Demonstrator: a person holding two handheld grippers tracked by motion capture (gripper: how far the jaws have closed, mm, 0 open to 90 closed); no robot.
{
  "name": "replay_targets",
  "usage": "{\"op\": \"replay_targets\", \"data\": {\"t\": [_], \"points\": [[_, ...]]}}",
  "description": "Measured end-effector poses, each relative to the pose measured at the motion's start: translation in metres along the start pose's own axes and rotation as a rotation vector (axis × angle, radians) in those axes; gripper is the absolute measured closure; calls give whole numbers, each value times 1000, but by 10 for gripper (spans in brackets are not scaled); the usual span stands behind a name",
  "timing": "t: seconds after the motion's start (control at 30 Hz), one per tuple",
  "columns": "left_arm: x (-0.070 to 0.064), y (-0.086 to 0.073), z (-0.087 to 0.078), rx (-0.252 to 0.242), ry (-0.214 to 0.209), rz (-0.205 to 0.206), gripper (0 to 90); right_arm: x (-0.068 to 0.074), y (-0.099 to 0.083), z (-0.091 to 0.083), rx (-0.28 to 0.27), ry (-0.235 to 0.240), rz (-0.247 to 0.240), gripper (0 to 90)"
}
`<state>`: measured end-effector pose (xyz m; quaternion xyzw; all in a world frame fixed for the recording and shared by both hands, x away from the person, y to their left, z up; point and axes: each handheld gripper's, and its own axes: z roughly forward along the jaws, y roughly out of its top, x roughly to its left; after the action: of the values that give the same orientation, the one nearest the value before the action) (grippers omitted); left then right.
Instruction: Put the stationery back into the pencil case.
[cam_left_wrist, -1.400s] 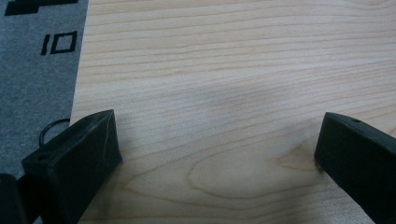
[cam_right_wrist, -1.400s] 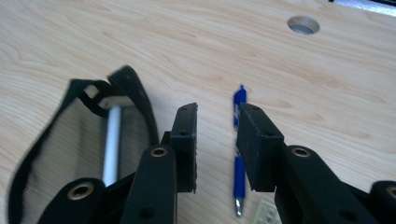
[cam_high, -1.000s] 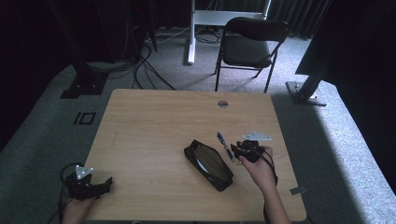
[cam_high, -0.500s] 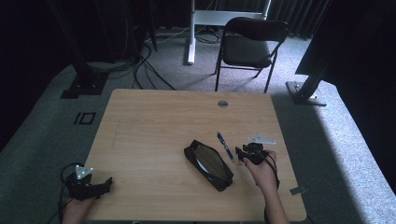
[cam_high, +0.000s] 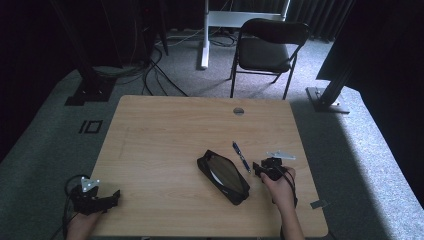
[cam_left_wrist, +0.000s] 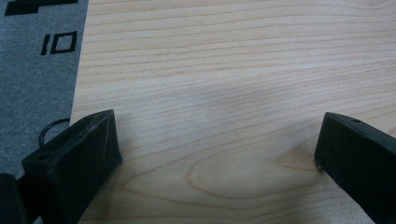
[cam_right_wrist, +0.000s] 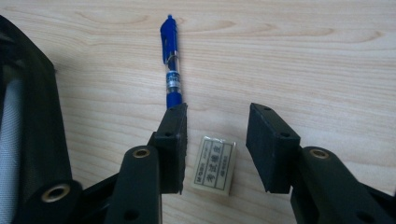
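A small white eraser (cam_right_wrist: 212, 164) with a printed label lies flat on the wooden table (cam_high: 165, 135). My right gripper (cam_right_wrist: 217, 116) is open, one jaw on each side of the eraser with a gap on both sides. A blue pen (cam_right_wrist: 170, 70) lies just beyond the left jaw. In the high view the right gripper (cam_high: 261, 167) is close to the pen (cam_high: 240, 156) and to an open black pencil case (cam_high: 223, 176). My left gripper (cam_high: 107, 199) rests at the near left corner. It is open over bare wood (cam_left_wrist: 217, 140).
The pencil case's black edge (cam_right_wrist: 28, 140) lies close to the left of my right gripper. A round cable hole (cam_high: 238, 111) sits near the table's far edge. A black chair (cam_high: 265, 47) stands beyond the table on grey carpet.
My right gripper has drawn back slightly from the pen toward the table's near edge. The left gripper has stayed in place.
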<state>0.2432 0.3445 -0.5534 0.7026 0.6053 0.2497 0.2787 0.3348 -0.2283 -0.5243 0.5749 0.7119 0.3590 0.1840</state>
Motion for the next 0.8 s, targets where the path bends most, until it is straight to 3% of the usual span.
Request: {"op": "replay_targets", "data": {"t": [0.23,0.57,0.8], "points": [[0,0,0,0,0,0,3,4,-13,7,40,-16,-11,618],[0,0,0,0,0,0,2,3,-17,10,60,-47,-41,654],[0,0,0,0,0,0,3,7,-17,10,69,-78,-121,679]]}}
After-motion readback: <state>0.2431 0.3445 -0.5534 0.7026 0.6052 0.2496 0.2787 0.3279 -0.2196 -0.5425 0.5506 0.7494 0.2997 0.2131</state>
